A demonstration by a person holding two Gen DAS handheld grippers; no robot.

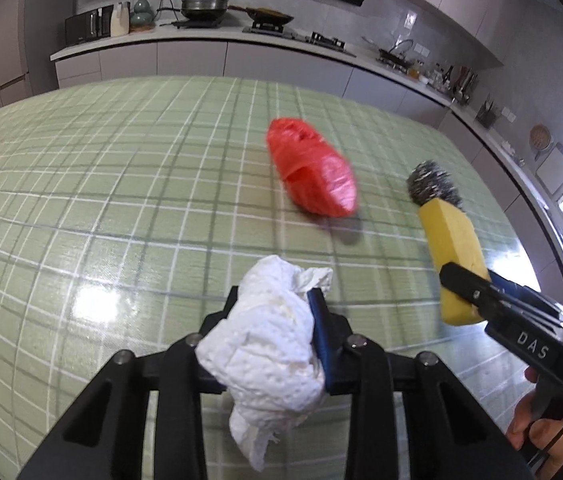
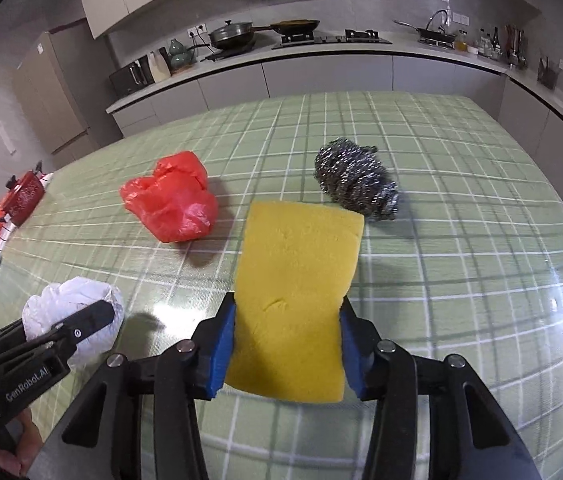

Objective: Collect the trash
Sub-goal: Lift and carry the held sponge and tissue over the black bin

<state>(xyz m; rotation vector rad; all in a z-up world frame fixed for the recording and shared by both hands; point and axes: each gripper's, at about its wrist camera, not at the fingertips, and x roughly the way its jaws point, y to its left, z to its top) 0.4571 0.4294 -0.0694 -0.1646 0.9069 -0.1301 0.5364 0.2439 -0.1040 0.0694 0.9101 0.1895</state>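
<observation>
My left gripper (image 1: 277, 300) is shut on a crumpled white paper towel (image 1: 269, 344), which bulges over its left finger and hangs below the jaws. My right gripper (image 2: 287, 312) is shut on a yellow sponge (image 2: 297, 288), squeezed between its blue pads and sticking out forward. On the green checked tablecloth (image 2: 461, 240) lie a crumpled red plastic bag (image 2: 173, 204) and a steel wool scourer (image 2: 355, 184), both beyond the grippers. The left wrist view shows the red bag (image 1: 313, 176) ahead, and the right gripper (image 1: 457, 284) holding the sponge (image 1: 453, 248) at right, the scourer (image 1: 433, 184) behind it.
A red pouch with cables (image 2: 21, 198) and some packets lie at the table's left edge. A kitchen counter (image 2: 321, 56) with pans, a stove and bottles runs behind the table. A person's hand (image 1: 537, 428) holds the right gripper's handle.
</observation>
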